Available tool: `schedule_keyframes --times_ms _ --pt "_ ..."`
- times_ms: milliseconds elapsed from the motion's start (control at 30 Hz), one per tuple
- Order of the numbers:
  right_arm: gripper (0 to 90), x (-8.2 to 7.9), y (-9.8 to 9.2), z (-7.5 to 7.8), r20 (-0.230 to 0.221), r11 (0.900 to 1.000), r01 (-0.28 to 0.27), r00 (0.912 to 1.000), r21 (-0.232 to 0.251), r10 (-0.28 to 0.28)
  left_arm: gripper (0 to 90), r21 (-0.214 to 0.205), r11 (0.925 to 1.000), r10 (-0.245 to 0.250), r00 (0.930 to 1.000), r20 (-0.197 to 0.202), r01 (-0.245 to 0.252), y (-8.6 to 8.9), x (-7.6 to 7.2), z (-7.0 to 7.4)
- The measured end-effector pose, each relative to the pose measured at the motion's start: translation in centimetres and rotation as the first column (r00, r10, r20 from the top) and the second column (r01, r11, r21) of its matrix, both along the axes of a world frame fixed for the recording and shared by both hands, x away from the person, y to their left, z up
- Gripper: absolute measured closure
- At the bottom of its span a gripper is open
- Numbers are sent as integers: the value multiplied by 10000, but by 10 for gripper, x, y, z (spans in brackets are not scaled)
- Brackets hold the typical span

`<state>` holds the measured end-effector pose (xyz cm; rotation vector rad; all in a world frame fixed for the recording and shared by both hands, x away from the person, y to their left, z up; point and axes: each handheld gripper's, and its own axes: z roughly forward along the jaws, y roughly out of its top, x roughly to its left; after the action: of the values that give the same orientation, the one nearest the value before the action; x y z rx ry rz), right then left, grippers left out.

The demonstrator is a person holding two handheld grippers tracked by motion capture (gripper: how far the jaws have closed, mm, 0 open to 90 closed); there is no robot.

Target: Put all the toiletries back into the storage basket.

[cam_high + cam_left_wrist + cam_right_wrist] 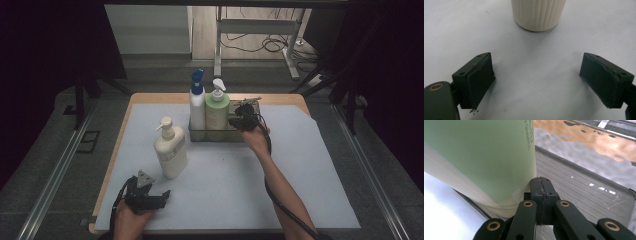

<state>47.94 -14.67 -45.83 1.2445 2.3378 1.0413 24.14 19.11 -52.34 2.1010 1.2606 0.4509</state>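
A cream pump bottle (170,147) stands on the white mat left of centre; its ribbed base (538,15) lies just ahead of my left gripper. My left gripper (155,192) (537,67) rests low over the mat near the front left, open wide with nothing between its jaws. A green pump bottle (217,110) (479,157) stands in a metal tray (220,135) (579,187) beside a white bottle with a blue cap (197,102). My right gripper (239,120) (540,182) reaches into the tray from the right, shut on nothing, its tip at the green bottle's lower side.
The white mat (225,175) covers most of a wooden table (120,140). The tray's right half holds no bottles. Beyond the table are a dark floor, metal rails at both sides and a desk frame with cables.
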Motion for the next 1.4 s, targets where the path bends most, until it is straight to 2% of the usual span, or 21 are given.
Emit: schedule_keyframes --times_ms 267,467,733,1000,1267,1400 --pt "898 -4 2 1 61 9998 130 9999 -140 -129 113 14 10000 -7 10000 -7 7 0 0 0" --pt "896 -3 0 0 -62 9999 116 9999 32 -115 112 11 10000 -11 10000 -4 11 0 0 0" --pt "823 -5 -7 4 3 9991 -20 10000 422 20 113 2 10000 -5 10000 4 5 0 0 0" --pt "773 -12 -14 12 135 9983 -262 9996 515 256 113 0 10000 -7 10000 3 7 0 0 0" --pt "616 -23 -25 22 328 9974 -347 9989 631 327 112 0 10000 -7 10000 6 7 0 0 0" --pt "505 -31 -28 26 503 9978 -478 9977 448 456 113 -17 10000 -1 10000 14 1 0 0 0"
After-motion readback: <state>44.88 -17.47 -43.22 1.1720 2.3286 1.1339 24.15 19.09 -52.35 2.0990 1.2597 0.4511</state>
